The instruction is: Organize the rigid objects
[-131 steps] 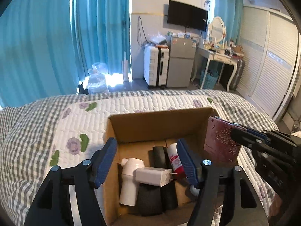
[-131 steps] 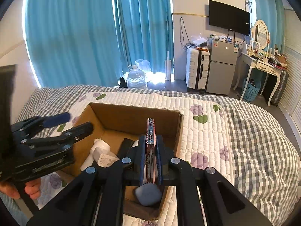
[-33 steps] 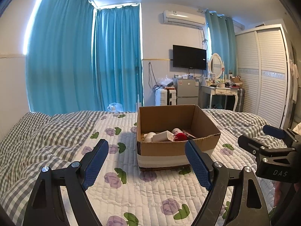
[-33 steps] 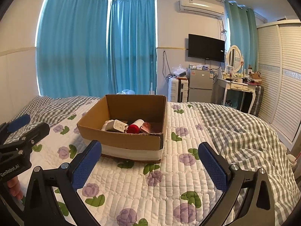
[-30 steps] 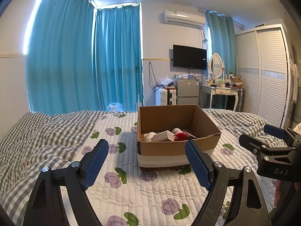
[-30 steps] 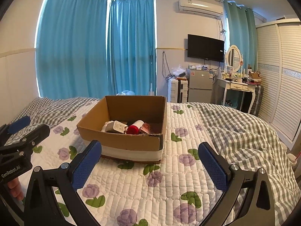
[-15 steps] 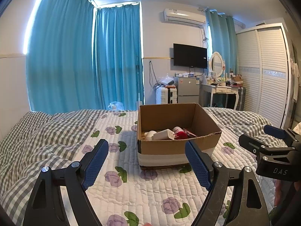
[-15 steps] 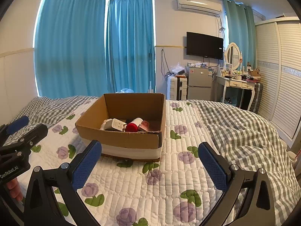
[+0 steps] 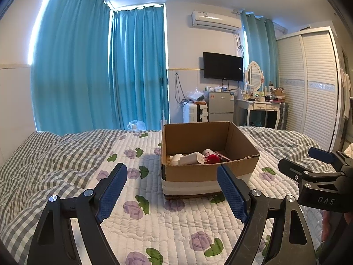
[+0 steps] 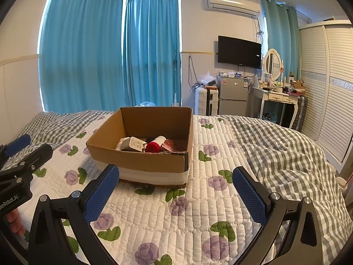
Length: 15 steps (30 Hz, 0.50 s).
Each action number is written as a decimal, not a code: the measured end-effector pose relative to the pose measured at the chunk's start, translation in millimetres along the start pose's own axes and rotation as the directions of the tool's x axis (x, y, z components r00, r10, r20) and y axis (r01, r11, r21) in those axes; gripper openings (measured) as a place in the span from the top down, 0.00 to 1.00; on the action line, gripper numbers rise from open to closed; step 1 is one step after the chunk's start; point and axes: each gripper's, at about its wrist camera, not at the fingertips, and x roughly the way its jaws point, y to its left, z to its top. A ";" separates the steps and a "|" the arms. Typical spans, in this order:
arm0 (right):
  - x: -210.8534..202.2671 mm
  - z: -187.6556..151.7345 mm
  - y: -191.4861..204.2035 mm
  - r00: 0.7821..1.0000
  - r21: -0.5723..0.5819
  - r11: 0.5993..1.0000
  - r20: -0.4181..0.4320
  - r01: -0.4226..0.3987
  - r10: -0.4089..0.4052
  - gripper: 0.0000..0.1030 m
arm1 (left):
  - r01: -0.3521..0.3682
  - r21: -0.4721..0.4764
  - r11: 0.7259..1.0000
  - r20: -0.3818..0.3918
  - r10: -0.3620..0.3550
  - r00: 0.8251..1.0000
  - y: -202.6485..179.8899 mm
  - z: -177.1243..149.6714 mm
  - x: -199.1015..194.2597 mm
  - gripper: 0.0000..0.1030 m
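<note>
Wrist views: both tongs wide, empty.

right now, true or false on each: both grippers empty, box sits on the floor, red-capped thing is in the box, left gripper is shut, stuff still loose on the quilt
1. Both hand-held grippers, left and right, hold nothing. True.
2. The brown cardboard box sits on the floor. False: it rests on the white flower-print quilt.
3. A red-capped white bottle lies inside the box. True.
4. The left gripper is shut. False: its jaws stand wide apart.
5. Loose items lie on the quilt near the box. False: none show there.
</note>
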 end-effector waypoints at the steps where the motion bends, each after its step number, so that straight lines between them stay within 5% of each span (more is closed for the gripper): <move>1: 0.2 -0.2 0.0 1.000 0.000 1.000 -0.001 0.000 0.000 0.00 | 0.000 0.000 1.000 0.000 0.000 1.000 0.0 -0.1 -0.1 0.17; 15: 1.4 -0.8 -0.2 1.000 0.002 1.000 -0.008 0.001 -0.001 0.00 | 0.000 0.001 1.000 -0.001 0.000 1.000 0.0 -0.4 0.1 0.17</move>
